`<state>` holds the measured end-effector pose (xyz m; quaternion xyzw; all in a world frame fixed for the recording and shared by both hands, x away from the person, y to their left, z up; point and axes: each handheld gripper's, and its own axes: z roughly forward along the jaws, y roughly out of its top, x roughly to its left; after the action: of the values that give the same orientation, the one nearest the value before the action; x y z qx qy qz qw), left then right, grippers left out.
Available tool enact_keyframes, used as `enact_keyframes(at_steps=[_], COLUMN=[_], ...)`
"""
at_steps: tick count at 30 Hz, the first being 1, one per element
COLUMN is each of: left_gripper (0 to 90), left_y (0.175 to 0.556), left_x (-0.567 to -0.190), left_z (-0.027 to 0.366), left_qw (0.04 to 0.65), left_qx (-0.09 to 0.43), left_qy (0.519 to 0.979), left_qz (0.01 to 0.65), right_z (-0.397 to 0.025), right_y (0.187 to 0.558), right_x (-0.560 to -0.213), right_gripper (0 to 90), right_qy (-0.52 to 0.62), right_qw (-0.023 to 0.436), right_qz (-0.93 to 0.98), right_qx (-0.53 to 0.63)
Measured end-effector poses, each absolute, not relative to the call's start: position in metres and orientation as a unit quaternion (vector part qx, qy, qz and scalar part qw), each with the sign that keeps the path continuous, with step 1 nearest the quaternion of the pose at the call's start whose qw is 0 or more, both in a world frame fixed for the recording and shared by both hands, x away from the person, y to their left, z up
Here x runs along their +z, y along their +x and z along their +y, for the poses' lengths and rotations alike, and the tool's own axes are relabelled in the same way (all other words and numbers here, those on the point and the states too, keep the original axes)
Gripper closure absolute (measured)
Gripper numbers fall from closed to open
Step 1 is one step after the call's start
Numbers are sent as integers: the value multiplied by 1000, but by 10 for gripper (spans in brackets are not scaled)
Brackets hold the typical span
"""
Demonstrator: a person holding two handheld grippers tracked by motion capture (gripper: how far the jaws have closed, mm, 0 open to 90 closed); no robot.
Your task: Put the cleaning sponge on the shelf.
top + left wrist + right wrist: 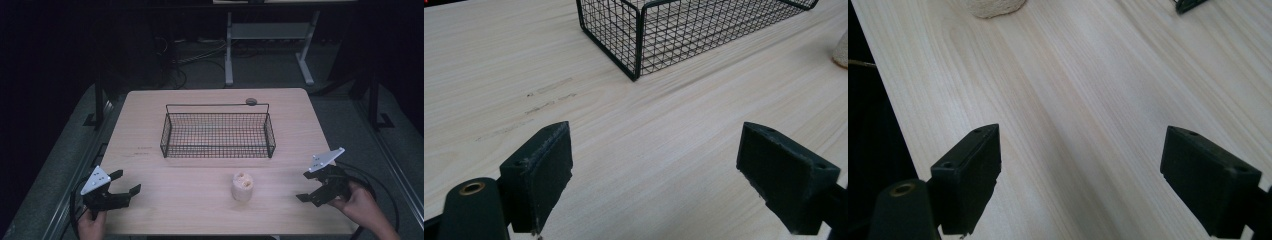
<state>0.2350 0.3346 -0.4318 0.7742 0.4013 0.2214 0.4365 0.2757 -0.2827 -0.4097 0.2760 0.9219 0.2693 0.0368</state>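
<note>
A: Spanning most of the high view, the table (150, 110) carries a wire basket (218, 131) at mid-depth, probably a receptacle.

B: And the pale lump (243, 186)?

A: On bare wood just before the basket, between both tools.

B: Tools?

A: Left gripper (123, 184) and right gripper (306, 186), jaws spread, empty, flanking it.

Both grippers (125, 183) (306, 186) wide apart, empty.
</note>
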Motion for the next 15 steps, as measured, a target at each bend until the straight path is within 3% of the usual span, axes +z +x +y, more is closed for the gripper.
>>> enact_keyframes(at_steps=[15], left_gripper=[139], left_y=[235], left_x=[-432], left_z=[335], left_qw=[436], left_qx=[222], left_qy=[774], left_qz=[401], right_z=[-263], right_y=[284], right_x=[-399], right_gripper=[159], right_qy=[252], right_qw=[31], right_qz=[934], right_qx=[253])
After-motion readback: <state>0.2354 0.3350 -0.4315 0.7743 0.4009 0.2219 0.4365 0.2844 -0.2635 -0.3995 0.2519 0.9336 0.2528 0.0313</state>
